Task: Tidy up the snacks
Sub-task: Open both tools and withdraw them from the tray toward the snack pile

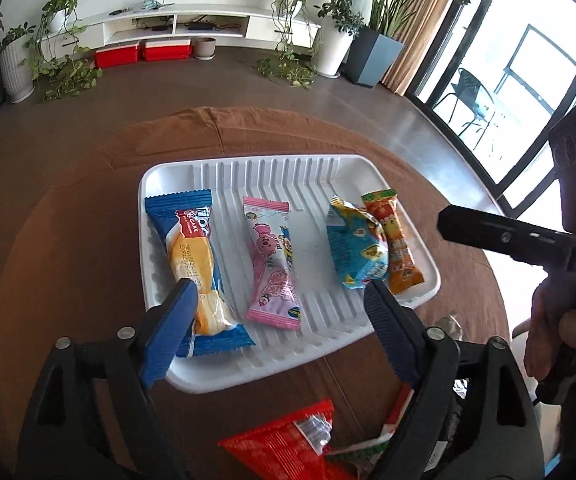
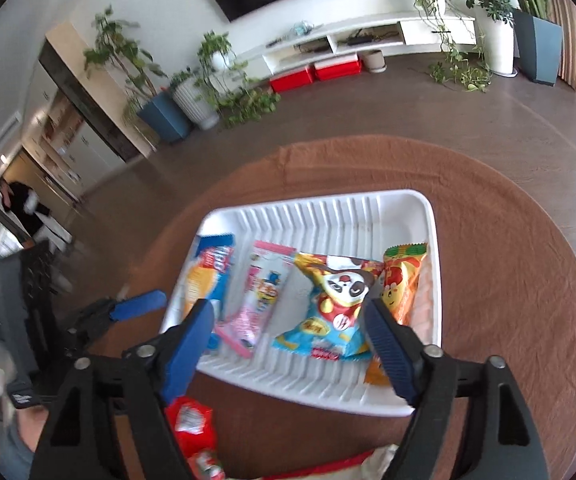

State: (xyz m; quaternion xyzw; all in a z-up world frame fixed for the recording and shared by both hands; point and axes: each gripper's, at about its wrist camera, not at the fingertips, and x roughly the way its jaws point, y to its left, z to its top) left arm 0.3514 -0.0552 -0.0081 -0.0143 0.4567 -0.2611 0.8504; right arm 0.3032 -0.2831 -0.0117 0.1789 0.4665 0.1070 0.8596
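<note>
Four wrapped snacks lie lengthwise in the white ribbed plastic tray (image 1: pixel 224 168), while the red foil packet (image 1: pixel 284 444) waits at the table's near edge beneath the released, empty left gripper (image 1: pixel 278 312) and equally released right gripper (image 2: pixel 288 324).

One white tray (image 1: pixel 367 168), frame centre. Four snack packets in tray: blue cake bar (image 1: pixel 192 256) left, pink packet (image 1: pixel 274 264), light-blue panda bag (image 1: pixel 357 246), orange packet (image 1: pixel 397 240) right. Two red packets (image 1: pixel 288 440) at lower edge, outside tray.
</note>
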